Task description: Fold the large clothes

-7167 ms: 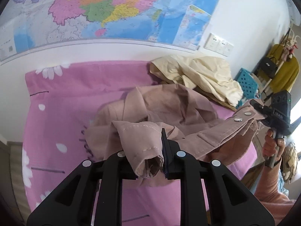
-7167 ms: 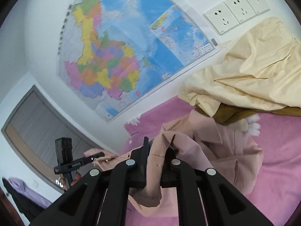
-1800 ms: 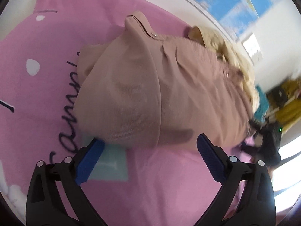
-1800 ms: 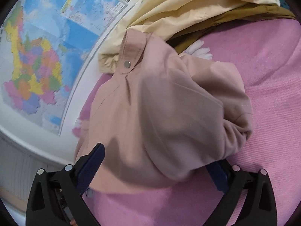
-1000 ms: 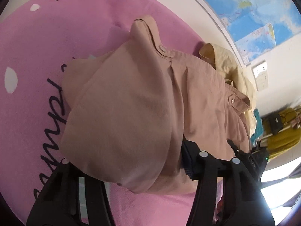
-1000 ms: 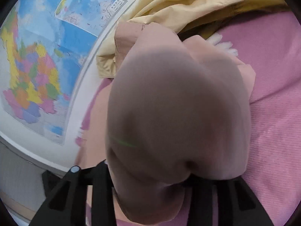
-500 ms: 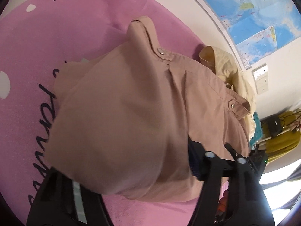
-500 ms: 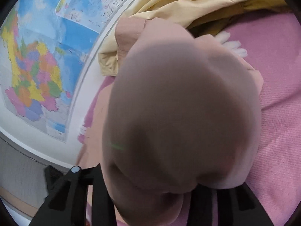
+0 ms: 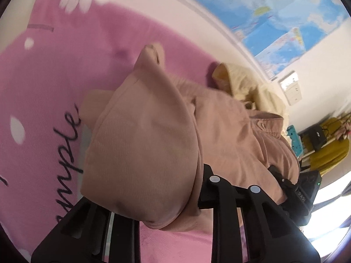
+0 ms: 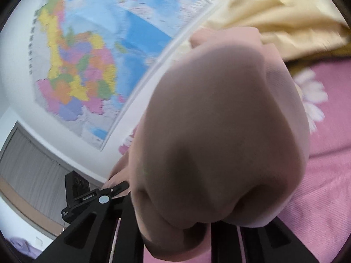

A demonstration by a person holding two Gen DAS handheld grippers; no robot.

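Both grippers, left (image 9: 166, 206) and right (image 10: 175, 230), have just closed on the soft, limp dusty-pink corduroy jacket (image 9: 149, 135); I grip its 6 o'clock hem.

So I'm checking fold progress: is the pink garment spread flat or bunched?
Bunched: the pink garment humps over both tongs, left and right, in rounded folds.
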